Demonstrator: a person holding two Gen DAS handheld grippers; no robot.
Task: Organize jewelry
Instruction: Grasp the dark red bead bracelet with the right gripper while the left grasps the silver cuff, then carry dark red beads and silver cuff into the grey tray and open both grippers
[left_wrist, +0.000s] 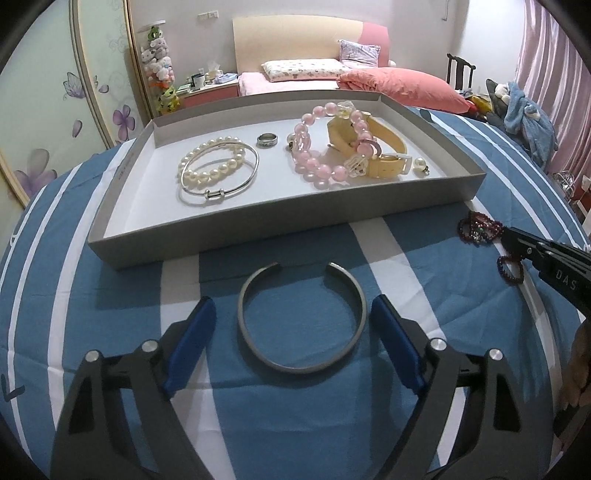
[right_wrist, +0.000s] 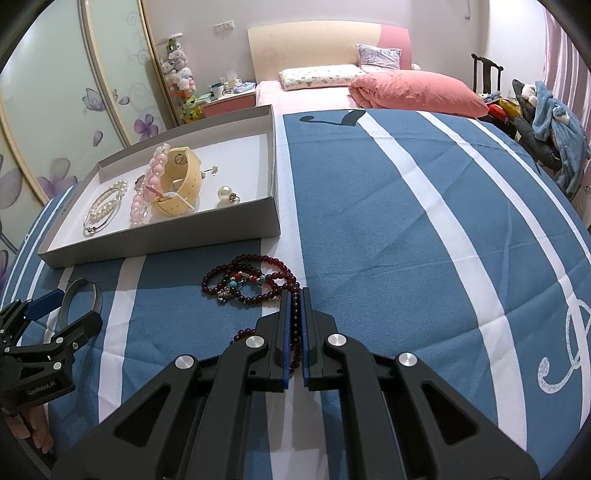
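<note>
A grey open cuff bangle (left_wrist: 255, 347) lies on the blue striped cloth between the spread fingers of my left gripper (left_wrist: 293, 314), which is open around it without touching. It also shows in the right wrist view (right_wrist: 96, 300). A grey tray (left_wrist: 258, 236) holds a pearl bracelet (left_wrist: 212, 166), a silver bangle (left_wrist: 236, 188), a ring (left_wrist: 266, 140), a pink bead bracelet (left_wrist: 317, 171), a yellow watch (left_wrist: 384, 147) and a pearl earring (left_wrist: 420, 164). My right gripper (right_wrist: 294, 295) is shut on a dark red bead strand (right_wrist: 255, 280) lying on the cloth.
The tray (right_wrist: 162, 240) sits at the far left of the table in the right wrist view. Blue and white striped cloth (right_wrist: 406, 221) stretches to the right. A bed with a pink duvet (right_wrist: 417, 92) lies behind. My left gripper shows at the left edge (right_wrist: 62, 314).
</note>
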